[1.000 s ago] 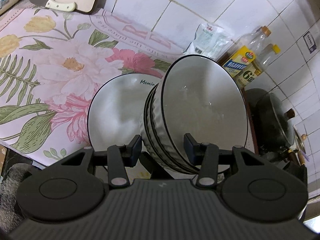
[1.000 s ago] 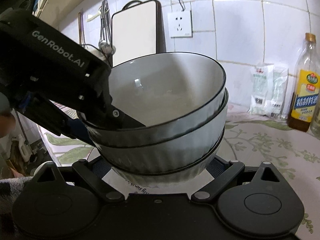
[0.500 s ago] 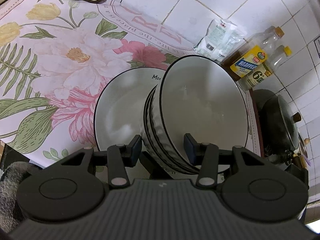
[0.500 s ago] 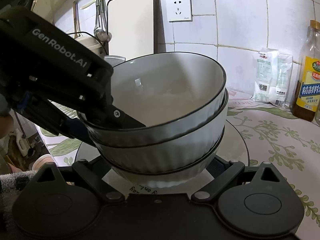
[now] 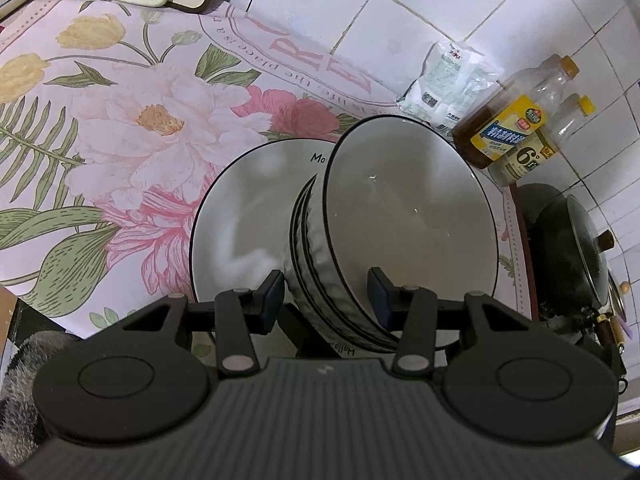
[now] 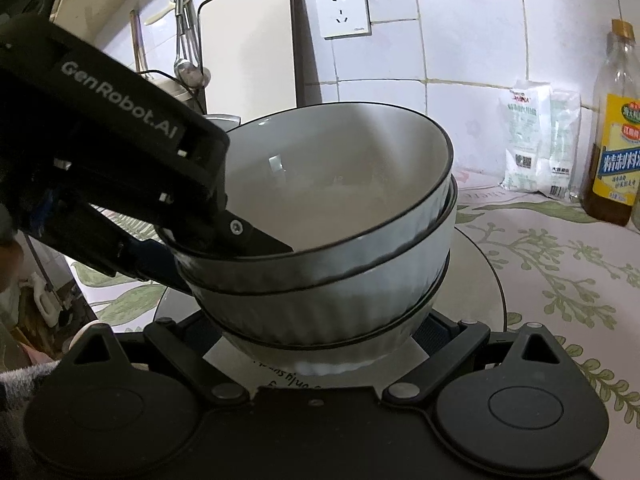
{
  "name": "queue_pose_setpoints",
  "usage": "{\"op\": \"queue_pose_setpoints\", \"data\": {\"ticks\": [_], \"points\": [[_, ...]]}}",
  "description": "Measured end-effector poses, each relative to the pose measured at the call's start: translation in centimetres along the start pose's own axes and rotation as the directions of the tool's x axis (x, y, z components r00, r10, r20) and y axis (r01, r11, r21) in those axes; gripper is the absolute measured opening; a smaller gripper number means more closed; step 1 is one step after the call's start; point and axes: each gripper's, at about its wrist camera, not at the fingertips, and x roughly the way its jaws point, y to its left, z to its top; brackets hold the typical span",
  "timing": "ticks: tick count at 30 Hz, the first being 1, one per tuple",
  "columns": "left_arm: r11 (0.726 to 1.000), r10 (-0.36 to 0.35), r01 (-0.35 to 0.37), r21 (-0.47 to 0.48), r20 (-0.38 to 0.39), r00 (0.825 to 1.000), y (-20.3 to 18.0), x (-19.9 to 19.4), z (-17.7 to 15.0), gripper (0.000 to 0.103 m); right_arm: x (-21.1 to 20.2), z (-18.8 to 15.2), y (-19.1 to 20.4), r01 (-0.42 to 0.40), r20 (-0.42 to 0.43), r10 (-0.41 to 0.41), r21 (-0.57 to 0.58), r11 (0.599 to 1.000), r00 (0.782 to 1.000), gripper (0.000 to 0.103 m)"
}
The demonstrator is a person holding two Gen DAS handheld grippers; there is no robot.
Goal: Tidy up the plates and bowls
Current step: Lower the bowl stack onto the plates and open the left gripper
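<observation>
A stack of three white ribbed bowls with black rims (image 5: 408, 220) (image 6: 332, 248) is held over a white plate with a black rim (image 5: 248, 216) (image 6: 476, 280) on the floral counter. My left gripper (image 5: 326, 296) is shut on the stack's near rim, one finger inside the top bowl, as the right wrist view shows (image 6: 248, 236). My right gripper (image 6: 320, 344) is shut on the lowest bowl, its pads on either side. Whether the stack touches the plate is hidden.
A floral mat (image 5: 120, 120) covers the counter. Oil bottles (image 5: 516, 124) (image 6: 616, 136) and white packets (image 5: 444, 80) (image 6: 540, 144) stand by the tiled wall. A black wok with lid (image 5: 572, 248) sits at right. A cutting board (image 6: 248, 44) leans at the back.
Both grippers have carried the bowl stack forward and down over the plate. The plate now lies wholly under the stack. The grips have not changed.
</observation>
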Motion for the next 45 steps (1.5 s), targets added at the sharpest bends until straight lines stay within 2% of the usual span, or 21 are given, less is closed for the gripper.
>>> {"op": "queue_pose_setpoints", "data": {"ticks": [13, 22, 27, 38, 45], "points": [[0.996, -0.051, 0.05, -0.068, -0.014, 0.999, 1.3, 0.2, 0.1, 0.043, 0.1, 0.6, 0.2, 0.026, -0.062, -0.025, 0.025, 0.999, 0.998, 0.099], [0.996, -0.051, 0.05, -0.069, -0.004, 0.999, 1.0, -0.3, 0.0, 0.043, -0.6, 0.7, 0.9, 0.066, -0.07, -0.064, 0.022, 0.998, 0.995, 0.099], [0.995, -0.056, 0.056, -0.079, -0.001, 0.998, 1.0, -1.1, 0.1, 0.043, -1.3, 0.9, 0.8, 0.05, -0.078, -0.047, 0.035, 0.998, 0.996, 0.099], [0.994, -0.103, 0.103, -0.029, 0.022, 0.994, 0.5, -3.7, -0.3, 0.046, -4.7, 1.2, 1.7, 0.082, -0.019, -0.081, 0.077, 0.994, 0.997, 0.099], [0.994, -0.104, 0.103, 0.026, 0.041, 0.994, -0.7, -6.3, -0.7, 0.046, -6.5, 1.2, 2.5, 0.096, -0.006, -0.096, 0.112, 0.989, 0.995, 0.099]]}}
